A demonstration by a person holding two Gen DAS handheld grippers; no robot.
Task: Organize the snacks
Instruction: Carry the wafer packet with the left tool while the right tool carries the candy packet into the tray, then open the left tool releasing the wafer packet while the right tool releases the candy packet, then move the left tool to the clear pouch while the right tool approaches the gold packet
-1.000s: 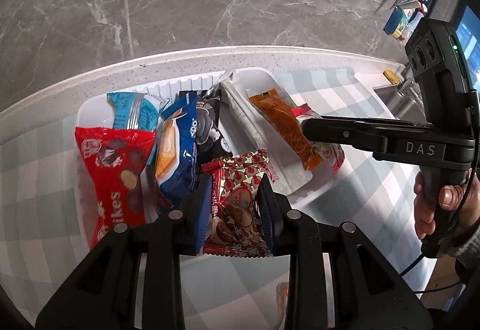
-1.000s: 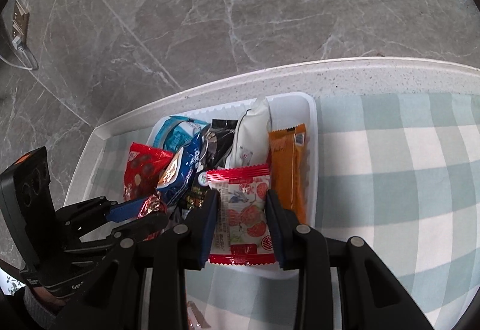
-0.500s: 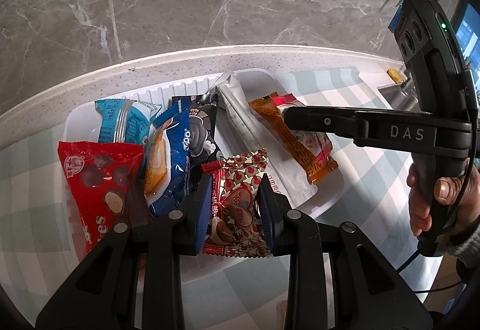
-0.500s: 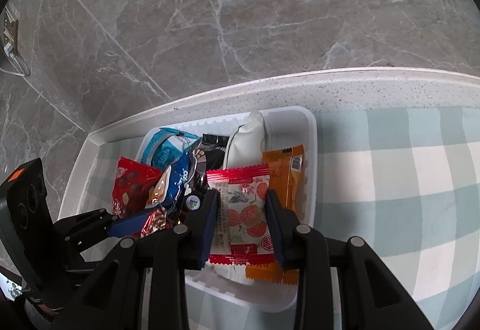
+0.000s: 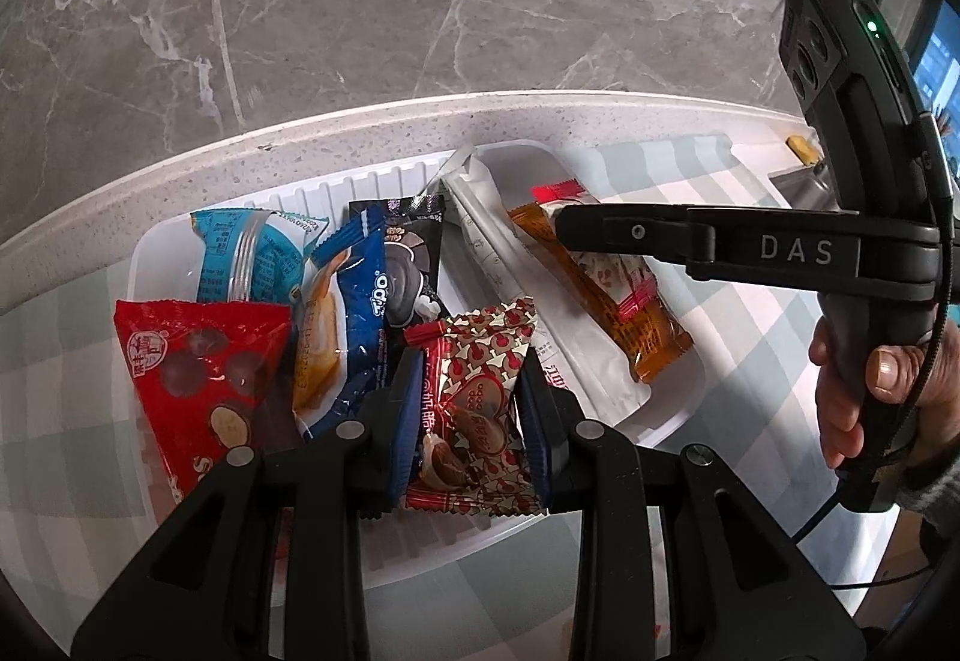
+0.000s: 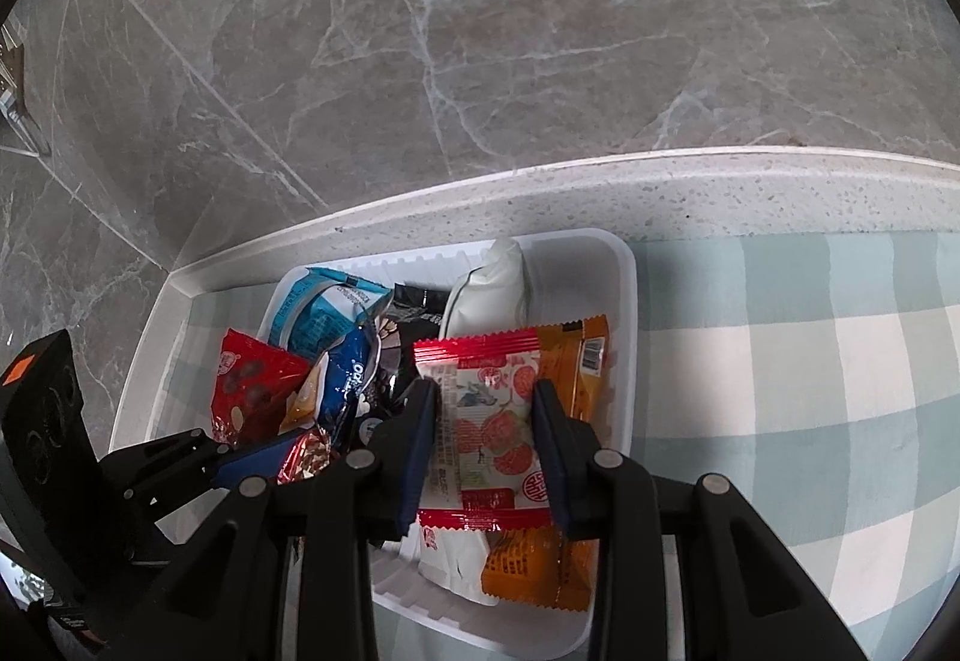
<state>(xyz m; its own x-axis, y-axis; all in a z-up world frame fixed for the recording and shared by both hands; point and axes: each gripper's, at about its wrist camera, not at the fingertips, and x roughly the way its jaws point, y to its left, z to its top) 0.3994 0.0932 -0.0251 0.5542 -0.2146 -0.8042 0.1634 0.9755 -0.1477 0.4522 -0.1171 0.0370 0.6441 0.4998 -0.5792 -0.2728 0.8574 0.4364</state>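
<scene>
White plastic tray [image 5: 672, 424] on the checked tabletop [image 6: 810, 361] holds the snacks. Lower each packet flat before letting go: left tongs [image 5: 471, 409] pinch the heart-print packet [image 5: 480, 409], right tongs [image 6: 483, 421] pinch the strawberry packet [image 6: 492, 421] above the tray.

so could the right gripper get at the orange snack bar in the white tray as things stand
Probably not yet. The right gripper is shut on a white strawberry-print packet with red ends, held directly over the orange snack bar in the white plastic tray. It would need to drop that packet first.
</scene>
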